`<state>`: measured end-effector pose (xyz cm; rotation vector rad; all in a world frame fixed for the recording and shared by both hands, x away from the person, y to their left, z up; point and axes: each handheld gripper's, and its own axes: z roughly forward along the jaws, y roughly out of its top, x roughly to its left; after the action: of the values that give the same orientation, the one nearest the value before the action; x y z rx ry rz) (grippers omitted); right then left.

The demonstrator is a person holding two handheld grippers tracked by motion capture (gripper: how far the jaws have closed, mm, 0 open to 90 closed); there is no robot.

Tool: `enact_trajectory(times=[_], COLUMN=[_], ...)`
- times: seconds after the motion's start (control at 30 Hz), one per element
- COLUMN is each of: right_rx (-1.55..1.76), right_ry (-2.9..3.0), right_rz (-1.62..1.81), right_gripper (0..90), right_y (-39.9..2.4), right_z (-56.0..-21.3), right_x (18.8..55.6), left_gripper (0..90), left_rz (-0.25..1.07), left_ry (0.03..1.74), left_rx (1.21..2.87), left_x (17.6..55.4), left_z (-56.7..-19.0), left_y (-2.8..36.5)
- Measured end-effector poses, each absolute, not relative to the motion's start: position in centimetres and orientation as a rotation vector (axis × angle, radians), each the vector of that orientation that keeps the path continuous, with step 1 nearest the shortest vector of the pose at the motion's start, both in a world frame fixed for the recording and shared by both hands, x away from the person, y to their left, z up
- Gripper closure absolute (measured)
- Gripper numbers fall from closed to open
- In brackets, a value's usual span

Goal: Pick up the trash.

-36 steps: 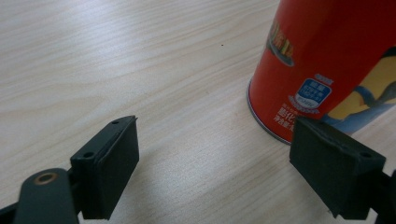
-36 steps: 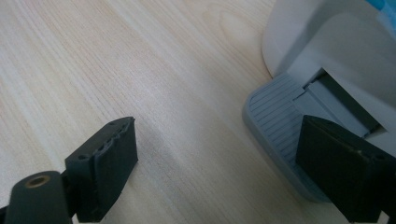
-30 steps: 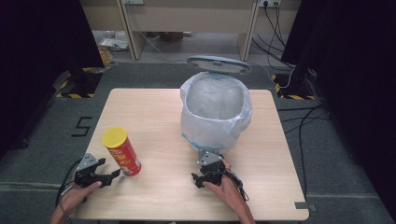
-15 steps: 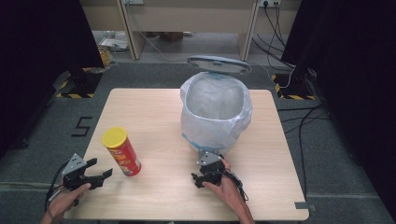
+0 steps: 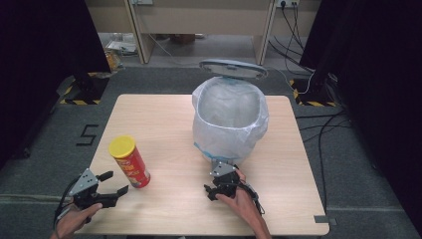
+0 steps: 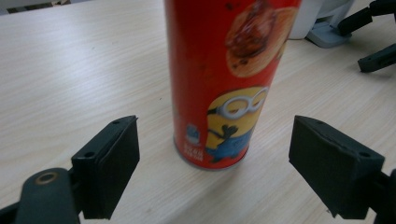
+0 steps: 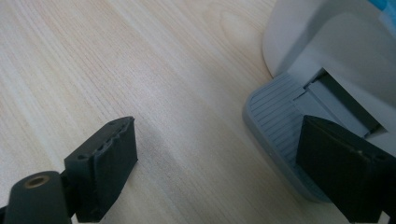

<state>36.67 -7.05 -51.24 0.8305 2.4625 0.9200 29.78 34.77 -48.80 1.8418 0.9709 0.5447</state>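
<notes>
Left tool (image 5: 113, 183) sits in the lower left of the high view with its jaws spread wide, and it's backed off a bit — a second ago it was right up against the can, now it's nearer the bench's near edge with the person's hand pulled back toward the bottom of the frame. Reads to me like a re-line before the grab, not a grab yet. The red snack can (image 5: 129, 162) hasn't budged: standing upright left of center on the bench (image 5: 164, 114), just beyond the left tool. In the left gripper view the can (image 6: 219, 79) sits dead center between the two open pads, not touching either — smooth glossy cylinder, cartoon print, yellow plastic lid on top. Right tool (image 5: 219, 186) hasn't moved, lower middle of the high view, jaws also open, parked at the foot of the bin (image 5: 230, 117). The bin's lined with a thin crinkly translucent bag, grey lid flipped up at the back. The right gripper view shows its ribbed grey foot pedal (image 7: 280, 126) at center right. The bench is pale wood-grain laminate, matte.
</notes>
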Motion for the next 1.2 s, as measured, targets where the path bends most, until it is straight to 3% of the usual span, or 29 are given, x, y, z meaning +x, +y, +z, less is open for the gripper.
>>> enact_trajectory(times=[1.2], right_rx=[0.833], right_ry=[2.464], right_rz=[0.917], right_gripper=[11.5], right_y=[-7.0], right_z=[-51.2], right_x=[36.7], left_gripper=[15.4], left_rz=[0.644], left_ry=[0.969], left_rx=[1.727], left_x=[32.7], left_z=[-49.7], left_y=[30.9])
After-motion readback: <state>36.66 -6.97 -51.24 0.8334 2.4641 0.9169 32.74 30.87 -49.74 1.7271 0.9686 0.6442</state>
